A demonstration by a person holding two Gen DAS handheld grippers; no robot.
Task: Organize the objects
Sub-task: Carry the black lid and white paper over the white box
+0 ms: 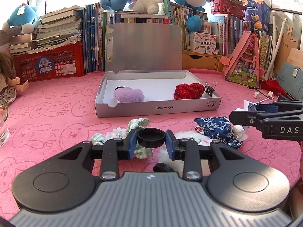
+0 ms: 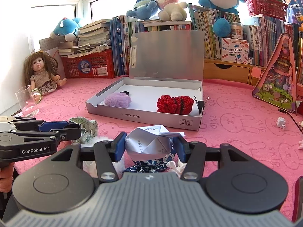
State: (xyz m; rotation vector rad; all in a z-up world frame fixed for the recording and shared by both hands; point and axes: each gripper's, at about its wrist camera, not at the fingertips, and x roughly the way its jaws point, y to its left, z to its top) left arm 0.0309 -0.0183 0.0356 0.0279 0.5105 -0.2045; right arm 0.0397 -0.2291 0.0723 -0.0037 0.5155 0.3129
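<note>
An open grey box [image 1: 157, 106] [image 2: 144, 116] lies on the pink cloth with a purple woolly piece [image 1: 129, 94] [image 2: 117, 99], a red crochet piece [image 1: 189, 90] [image 2: 175, 102] and a black binder clip [image 1: 209, 89] [image 2: 201, 104] inside. My left gripper [image 1: 151, 139] is shut on a black round lid [image 1: 151, 137], held above a green-checked cloth [image 1: 121, 132]. My right gripper [image 2: 149, 145] is shut on a folded paper shape [image 2: 149, 143] with sums printed on it, above a blue floral pouch [image 2: 149, 165] [image 1: 219, 130]. Each gripper shows in the other's view: the right one [image 1: 265, 116], the left one [image 2: 41, 132].
A second black lid [image 1: 162, 167] lies under my left gripper. A glass [image 2: 27, 102] and a doll [image 2: 42, 71] stand at the left. A red crate [image 1: 51, 64], books and plush toys line the back. A pink triangular toy house [image 2: 278, 79] stands right. A small paper wad [image 2: 281, 122] lies nearby.
</note>
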